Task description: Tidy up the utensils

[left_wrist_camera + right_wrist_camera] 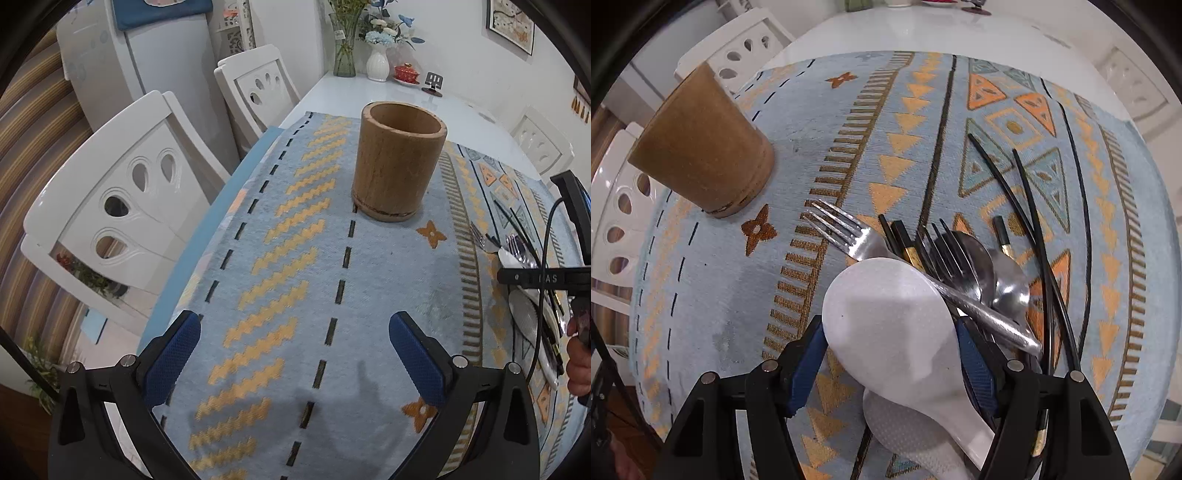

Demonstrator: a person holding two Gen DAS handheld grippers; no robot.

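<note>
A tan wooden holder (397, 162) stands upright and empty on the patterned cloth. Well to its right lies a jumbled heap: white ladle-spoons (894, 325), silver fork (849, 232), dark fork (945, 254), spoons (1008, 284), black chopsticks (1034, 221).

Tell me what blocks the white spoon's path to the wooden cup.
Nothing visible does. The white spoon sits between the right gripper fingers, and only bare mat lies between it and the wooden cup. The silver fork lies beside it, partly under its edge.
</note>
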